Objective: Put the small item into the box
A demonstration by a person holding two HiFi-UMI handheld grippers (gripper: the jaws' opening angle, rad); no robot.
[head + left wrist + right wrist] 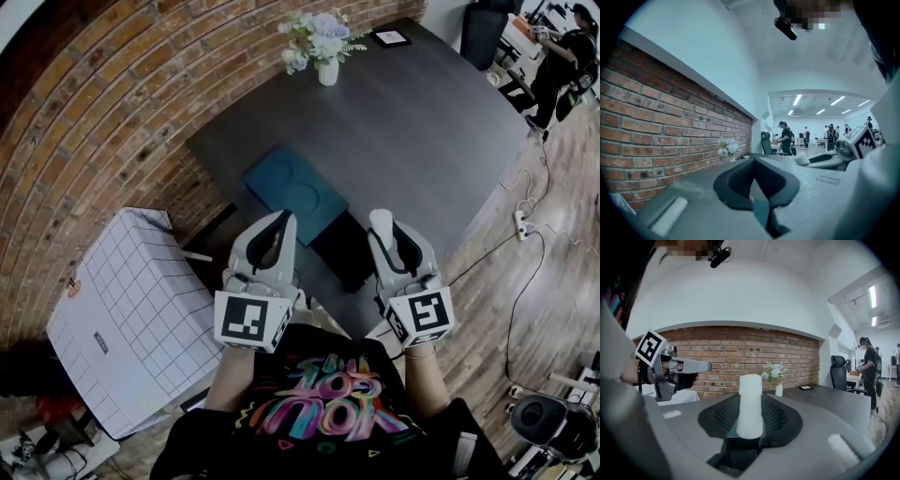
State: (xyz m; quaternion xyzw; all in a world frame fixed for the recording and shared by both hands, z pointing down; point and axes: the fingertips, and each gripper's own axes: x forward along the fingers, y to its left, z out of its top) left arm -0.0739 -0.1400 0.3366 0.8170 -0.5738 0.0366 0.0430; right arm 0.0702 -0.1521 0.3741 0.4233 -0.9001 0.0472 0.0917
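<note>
Right gripper (749, 428) is clamped on the small item, a white cylindrical piece (750, 404), which stands upright between the dark jaw pads and rises above them. Left gripper (754, 186) is closed with its pads meeting along the centre line, and nothing is seen between them. Both grippers are held side by side, near each other, over the near edge of the dark table (441, 141), in front of the person's body. On the table just beyond the left gripper's tips lies the teal box (291, 192), square, with rounded recesses on its upper face; the white item is apart from it, to its right, still in the jaws. At the far end of the table stand a white vase of flowers (321, 45) and a small black frame (390, 37). A brick wall (112, 122) runs along the table's left side. On the floor to the person's left sits a white grid-patterned container (131, 319). A power strip (518, 223) lies on the wooden floor to the right.
</note>
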